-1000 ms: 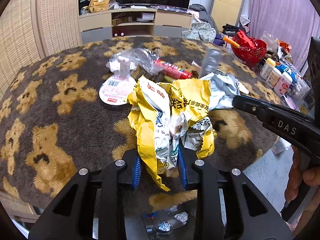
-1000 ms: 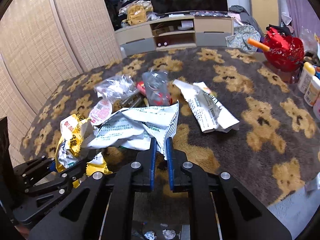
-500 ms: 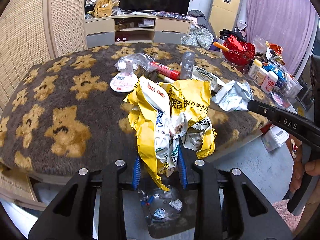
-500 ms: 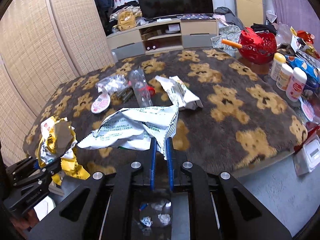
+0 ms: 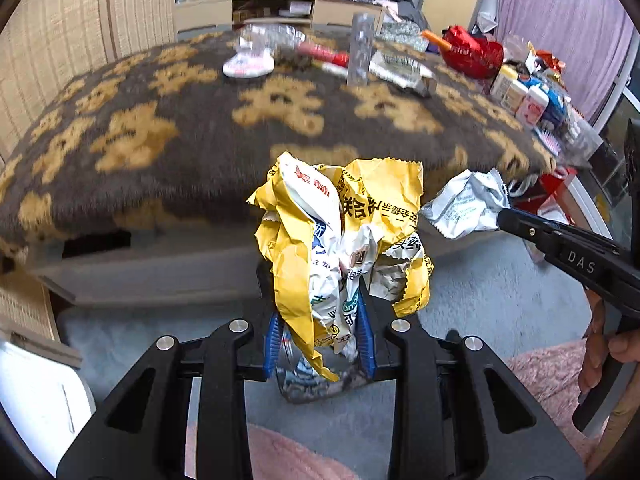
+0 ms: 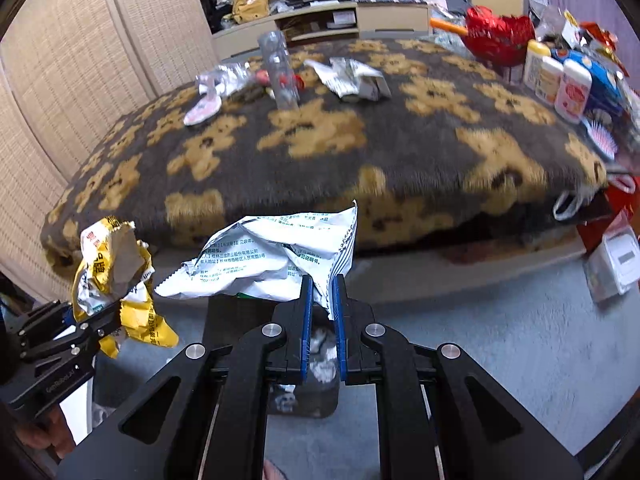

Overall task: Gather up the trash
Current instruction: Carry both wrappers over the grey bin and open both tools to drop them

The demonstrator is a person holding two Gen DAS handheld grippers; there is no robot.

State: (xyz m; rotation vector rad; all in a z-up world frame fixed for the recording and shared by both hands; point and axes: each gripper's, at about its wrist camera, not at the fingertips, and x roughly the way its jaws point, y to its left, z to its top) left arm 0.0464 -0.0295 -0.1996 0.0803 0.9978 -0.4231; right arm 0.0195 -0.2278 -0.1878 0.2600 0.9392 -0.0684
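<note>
My left gripper (image 5: pixel 320 320) is shut on a crumpled yellow snack wrapper (image 5: pixel 344 224), held off the table's front edge above a dark trash bin (image 5: pixel 320 380) on the floor. The wrapper also shows in the right wrist view (image 6: pixel 116 276). My right gripper (image 6: pixel 322 296) is shut on a white printed wrapper (image 6: pixel 272 256), also off the table and above the bin (image 6: pixel 304 392). That white wrapper shows at the right of the left wrist view (image 5: pixel 464 208). More trash lies far back on the table: a clear plastic bottle (image 6: pixel 280 72), a silver wrapper (image 6: pixel 348 76), a round lid (image 6: pixel 202 108).
The table wears a brown bear-pattern cover (image 6: pixel 360 140). A red bowl (image 6: pixel 500 36) and several small bottles (image 6: pixel 560 80) crowd its right end. A white box (image 6: pixel 616 264) sits on the grey floor at right. Wicker screens stand at left.
Both grippers have pulled back off the table and dropped lower with their wrappers. The table edge is now ahead and the floor bin sits beneath the fingers.
</note>
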